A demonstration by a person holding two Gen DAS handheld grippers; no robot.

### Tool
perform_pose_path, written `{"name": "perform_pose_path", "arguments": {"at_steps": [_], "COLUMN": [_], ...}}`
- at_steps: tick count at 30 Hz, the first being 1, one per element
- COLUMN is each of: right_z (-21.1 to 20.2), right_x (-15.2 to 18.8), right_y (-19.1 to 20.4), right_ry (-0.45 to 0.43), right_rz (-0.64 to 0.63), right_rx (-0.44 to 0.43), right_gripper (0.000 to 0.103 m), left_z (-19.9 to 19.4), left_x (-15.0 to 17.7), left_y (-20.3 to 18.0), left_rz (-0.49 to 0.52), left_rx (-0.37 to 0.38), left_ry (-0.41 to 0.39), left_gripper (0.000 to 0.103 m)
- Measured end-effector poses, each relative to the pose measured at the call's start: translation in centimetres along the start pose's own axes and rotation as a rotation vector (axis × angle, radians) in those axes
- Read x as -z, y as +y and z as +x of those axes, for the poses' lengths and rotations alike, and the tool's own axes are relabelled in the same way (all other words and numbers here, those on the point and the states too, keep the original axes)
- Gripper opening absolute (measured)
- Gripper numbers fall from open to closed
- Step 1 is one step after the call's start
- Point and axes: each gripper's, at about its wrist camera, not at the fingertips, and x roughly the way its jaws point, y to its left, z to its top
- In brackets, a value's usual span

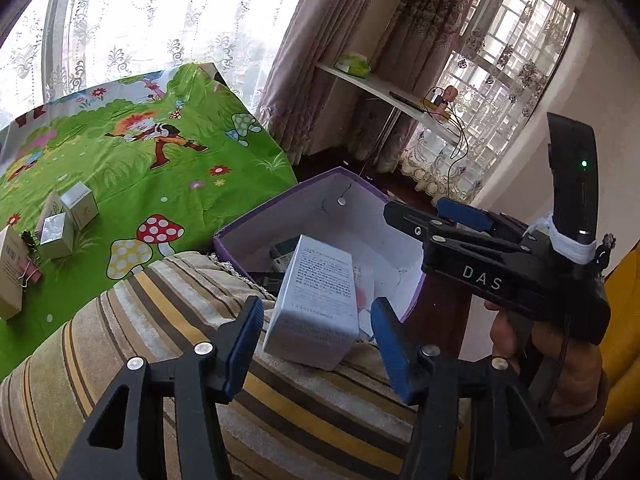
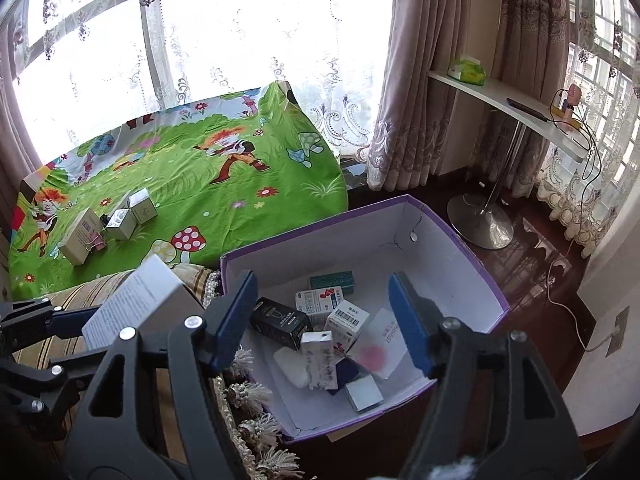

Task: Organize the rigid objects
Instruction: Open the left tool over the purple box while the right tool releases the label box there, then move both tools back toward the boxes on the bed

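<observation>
A white carton with printed text [image 1: 316, 300] sits tilted between the blue pads of my left gripper [image 1: 316, 346], with a gap on each side, so that gripper is open. The carton's low end is over the striped cushion [image 1: 160, 320], beside the rim of the purple storage box [image 1: 320, 200]. In the right wrist view my right gripper [image 2: 322, 320] stands open and empty over the purple box [image 2: 440, 248], which holds several small cartons, one black [image 2: 280, 322]. The same white carton [image 2: 136, 304] shows at the left there. My right gripper [image 1: 416, 208] also hangs over the box's right side.
A green cartoon cloth [image 2: 200, 208] covers the table behind, with several small boxes [image 2: 120, 220] and a pink binder clip [image 1: 32, 274] on it. The cushion's tassels [image 2: 260, 428] hang by the box. A white shelf on a metal stand [image 2: 480, 216] and a cable [image 2: 560, 304] lie to the right.
</observation>
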Motion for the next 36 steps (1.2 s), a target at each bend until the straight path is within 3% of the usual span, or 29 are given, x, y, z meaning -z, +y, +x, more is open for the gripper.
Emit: {"name": "perform_pose_path", "arguments": {"at_steps": [2, 5, 7, 10, 14, 22, 28, 36], "right_z": [-0.2, -0.4, -0.8, -1.5, -2.1, -3.3, -3.4, -2.4], "right_x": [-0.1, -0.3, -0.3, -0.5, -1.0, -1.0, -0.9, -0.6], "right_y": [0.1, 0.4, 0.7, 1.1, 2.1, 5.2, 6.9, 8.0], "right_ry": [-0.006, -0.015, -0.04, -0.072, -0.1, -0.168, -0.169, -0.102], "right_rz": [-0.001, -0.006, -0.016, -0.021, -0.042, -0.146, -0.164, -0.139], "right_rx": [-0.001, -0.007, -0.004, 0.001, 0.063, 0.076, -0.021, -0.131], "right_gripper": [0.083, 0.085, 0.088, 0.093, 0.097, 0.101, 0.101, 0.101], "left_z": [-0.4, -1.4, -1.9, -2.2, -2.9, -5.4, -6.6, -7.3], "left_x": [-0.1, -0.1, -0.2, -0.4, -0.4, -0.6, -0.8, -0.5], "left_y": [0.0, 0.1, 0.2, 0.4, 1.2, 3.0, 4.2, 6.2], "left_rz": [0.002, -0.01, -0.018, -0.025, -0.058, -0.076, -0.074, -0.119], "left_rx": [-0.001, -0.029, -0.061, -0.168, -0.215, -0.289, -0.432, -0.466], "left_ry": [-0.019, -0.055, -0.078, -0.095, -0.128, -0.212, -0.232, -0.243], "left_gripper": [0.072, 0.077, 0.077, 0.078, 0.078, 0.078, 0.078, 0.078]}}
